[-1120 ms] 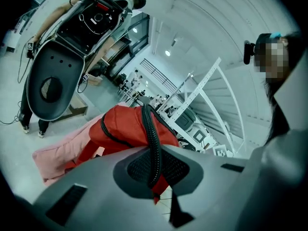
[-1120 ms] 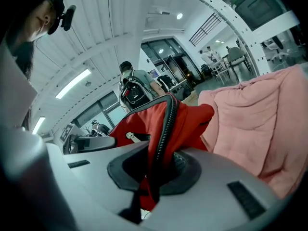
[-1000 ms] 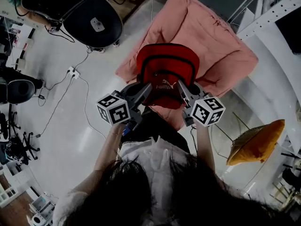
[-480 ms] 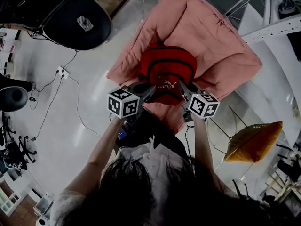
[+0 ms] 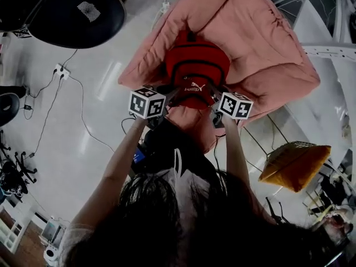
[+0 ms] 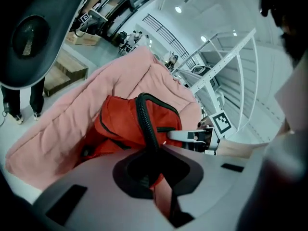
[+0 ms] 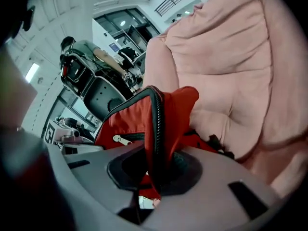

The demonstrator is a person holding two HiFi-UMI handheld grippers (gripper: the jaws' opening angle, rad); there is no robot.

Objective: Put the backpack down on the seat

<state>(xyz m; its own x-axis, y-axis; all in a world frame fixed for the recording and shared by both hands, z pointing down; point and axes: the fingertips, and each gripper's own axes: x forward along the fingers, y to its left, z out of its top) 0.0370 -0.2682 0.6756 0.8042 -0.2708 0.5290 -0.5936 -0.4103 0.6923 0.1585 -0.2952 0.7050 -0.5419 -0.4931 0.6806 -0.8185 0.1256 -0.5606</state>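
Observation:
A red backpack (image 5: 196, 71) with black trim hangs low over a pink cushioned seat (image 5: 267, 43). Its lower part seems to rest against the cushion. My left gripper (image 5: 168, 96) is shut on a black-edged strap at the backpack's (image 6: 122, 121) near left side. My right gripper (image 5: 214, 95) is shut on the red, black-piped strap at its near right side. In the left gripper view the strap runs into my closed jaws (image 6: 148, 150), with the seat (image 6: 62, 114) behind. The right gripper view shows the strap pinched in the jaws (image 7: 155, 170), the backpack (image 7: 130, 121) and the seat (image 7: 231, 57).
A black office chair (image 5: 78, 13) stands at the upper left, with cables and a power strip (image 5: 60, 71) on the floor. A yellow cushioned chair (image 5: 292, 163) is at the right. White railings (image 5: 328, 49) stand beyond the seat. A person (image 7: 84, 49) is far off.
Both grippers have come down together with the backpack, which has sunk toward the pink seat and now lies lower against its cushion. Both grips stayed shut on the straps.

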